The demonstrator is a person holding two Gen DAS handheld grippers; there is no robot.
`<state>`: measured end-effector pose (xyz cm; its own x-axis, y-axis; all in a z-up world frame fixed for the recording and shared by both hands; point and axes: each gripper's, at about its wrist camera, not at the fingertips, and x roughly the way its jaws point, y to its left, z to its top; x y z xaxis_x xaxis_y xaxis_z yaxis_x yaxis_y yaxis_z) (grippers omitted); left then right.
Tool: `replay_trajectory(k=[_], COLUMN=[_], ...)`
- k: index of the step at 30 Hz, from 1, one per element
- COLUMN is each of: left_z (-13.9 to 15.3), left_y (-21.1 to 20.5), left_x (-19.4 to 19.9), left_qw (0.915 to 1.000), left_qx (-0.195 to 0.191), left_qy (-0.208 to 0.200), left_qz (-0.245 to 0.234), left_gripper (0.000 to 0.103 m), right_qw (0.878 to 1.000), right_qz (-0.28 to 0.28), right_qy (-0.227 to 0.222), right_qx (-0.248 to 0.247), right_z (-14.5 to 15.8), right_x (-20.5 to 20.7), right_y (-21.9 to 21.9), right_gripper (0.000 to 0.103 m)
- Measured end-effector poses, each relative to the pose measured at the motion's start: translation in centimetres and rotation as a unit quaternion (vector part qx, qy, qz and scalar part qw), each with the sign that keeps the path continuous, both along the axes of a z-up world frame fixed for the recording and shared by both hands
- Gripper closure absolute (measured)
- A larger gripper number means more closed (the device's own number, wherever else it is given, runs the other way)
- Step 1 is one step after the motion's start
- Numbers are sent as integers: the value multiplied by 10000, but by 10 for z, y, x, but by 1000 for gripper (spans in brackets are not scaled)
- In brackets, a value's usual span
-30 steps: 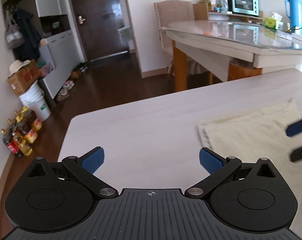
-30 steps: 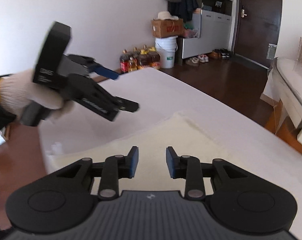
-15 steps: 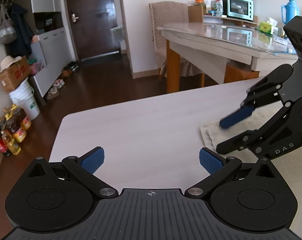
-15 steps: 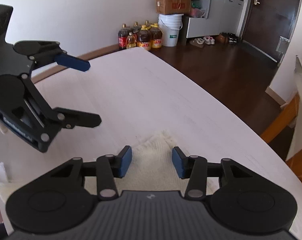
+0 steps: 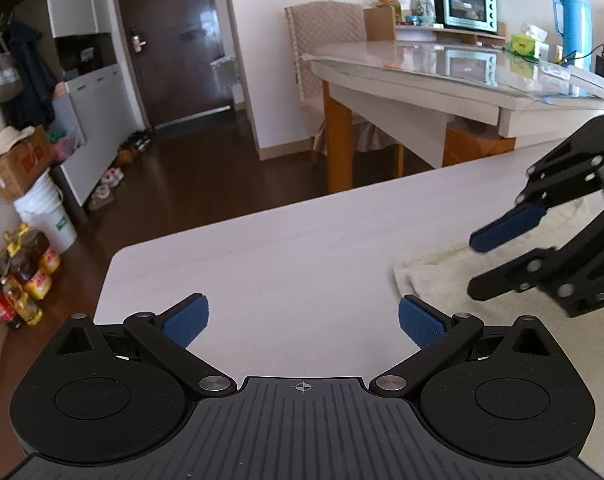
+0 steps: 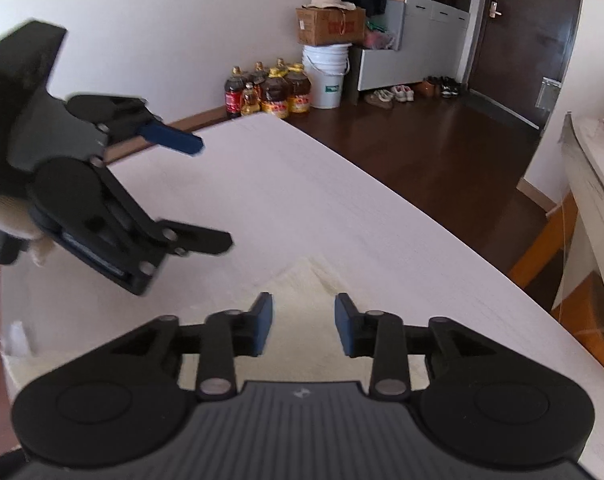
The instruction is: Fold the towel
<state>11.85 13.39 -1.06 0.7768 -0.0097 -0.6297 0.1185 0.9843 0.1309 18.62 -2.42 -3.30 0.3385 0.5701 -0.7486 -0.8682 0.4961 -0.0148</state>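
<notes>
A cream towel (image 5: 442,276) lies flat on the pale table (image 5: 285,256), at the right in the left wrist view. In the right wrist view its corner (image 6: 302,276) points away just ahead of my right gripper (image 6: 304,330), which is open and empty, hovering over the towel. My left gripper (image 5: 302,320) is open wide and empty over bare table, left of the towel's edge. The right gripper also shows in the left wrist view (image 5: 486,264), above the towel. The left gripper shows at the left in the right wrist view (image 6: 209,192).
The table's far edge (image 5: 342,196) drops to dark floor. A glass-topped dining table (image 5: 442,76) and chair (image 5: 326,40) stand beyond. Oil bottles (image 6: 269,92), a white bucket (image 6: 328,76) and a cardboard box (image 6: 330,26) sit by the wall.
My right gripper has opened a little wider and drawn back toward the right of the left wrist view, still over the towel corner. My left gripper stays open and has shifted slightly.
</notes>
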Motion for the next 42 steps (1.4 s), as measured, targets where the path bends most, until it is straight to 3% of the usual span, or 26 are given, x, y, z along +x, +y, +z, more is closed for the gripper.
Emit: replay_trajectory(k=[5, 7, 8, 19, 25, 34, 42], left_z=[-3, -5, -6, -2, 4, -9, -21], left_y=[0, 1, 1, -1, -6, -25, -37], left_x=[1, 2, 3, 9, 21, 44, 55], left_qw=[10000, 10000, 10000, 9999, 9984, 9971, 9939], left_qx=[1, -9, -10, -76, -450, 17, 377], left_qy=[58, 76, 82, -10, -17, 234, 506], left_qz=[-18, -4, -3, -75, -333, -723, -904], left_gripper=[0, 0, 0, 0, 0, 0, 0], right_qw=[9997, 9997, 9998, 9987, 9988, 9993, 9992], right_qz=[129, 129, 132, 79, 100, 189, 252], right_qy=[183, 201, 131, -404, -449, -327, -285], right_qx=[-85, -47, -64, 305, 136, 70, 112], right_z=[-10, -9, -7, 20, 12, -9, -9], right_x=[9, 12, 10, -24, -29, -28, -29], right_y=[10, 13, 13, -22, -24, -21, -32], right_gripper=[56, 72, 96, 96, 95, 94, 93])
